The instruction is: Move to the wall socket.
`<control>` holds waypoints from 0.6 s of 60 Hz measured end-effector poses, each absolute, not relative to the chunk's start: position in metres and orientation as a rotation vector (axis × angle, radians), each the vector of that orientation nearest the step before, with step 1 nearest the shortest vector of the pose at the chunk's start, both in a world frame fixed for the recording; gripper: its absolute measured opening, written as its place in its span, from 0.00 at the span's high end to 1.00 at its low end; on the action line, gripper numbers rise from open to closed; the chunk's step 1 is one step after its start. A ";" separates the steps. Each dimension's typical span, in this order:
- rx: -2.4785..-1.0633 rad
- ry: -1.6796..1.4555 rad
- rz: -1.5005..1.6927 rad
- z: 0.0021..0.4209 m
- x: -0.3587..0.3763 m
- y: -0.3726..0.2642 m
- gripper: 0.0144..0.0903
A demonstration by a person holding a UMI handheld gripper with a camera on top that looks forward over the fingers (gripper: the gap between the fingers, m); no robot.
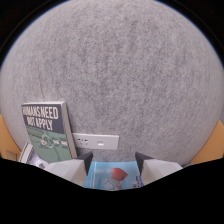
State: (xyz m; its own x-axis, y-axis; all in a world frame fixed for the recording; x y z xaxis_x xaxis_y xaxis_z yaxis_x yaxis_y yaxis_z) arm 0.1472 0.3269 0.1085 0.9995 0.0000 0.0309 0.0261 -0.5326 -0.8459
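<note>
Now gripper closing on wall socket, white flat rectangular plate at 11 o'clock, just beyond fingers. Fingers apart, clear blue-tinted packet with red piece between them (grip unclear). Best approach: steer slightly left, stay level. Grey speckled wall; glossy book leaning at 10 o'clock.

A wooden surface is seen at both sides below a grey speckled wall. A book titled "Humans Need Not Apply" is stood upright on it, leaned against the wall.
</note>
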 end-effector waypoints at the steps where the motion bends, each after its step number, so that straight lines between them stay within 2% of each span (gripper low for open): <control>1: -2.130 -0.018 -0.033 0.108 0.147 0.328 0.06; 36: -2.138 -0.015 -0.036 0.092 0.150 0.350 0.06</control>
State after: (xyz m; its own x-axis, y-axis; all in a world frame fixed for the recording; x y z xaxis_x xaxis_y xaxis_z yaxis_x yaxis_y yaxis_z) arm 0.1503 0.3497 0.0924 0.9995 -0.0035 0.0318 0.0249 -0.5377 -0.8428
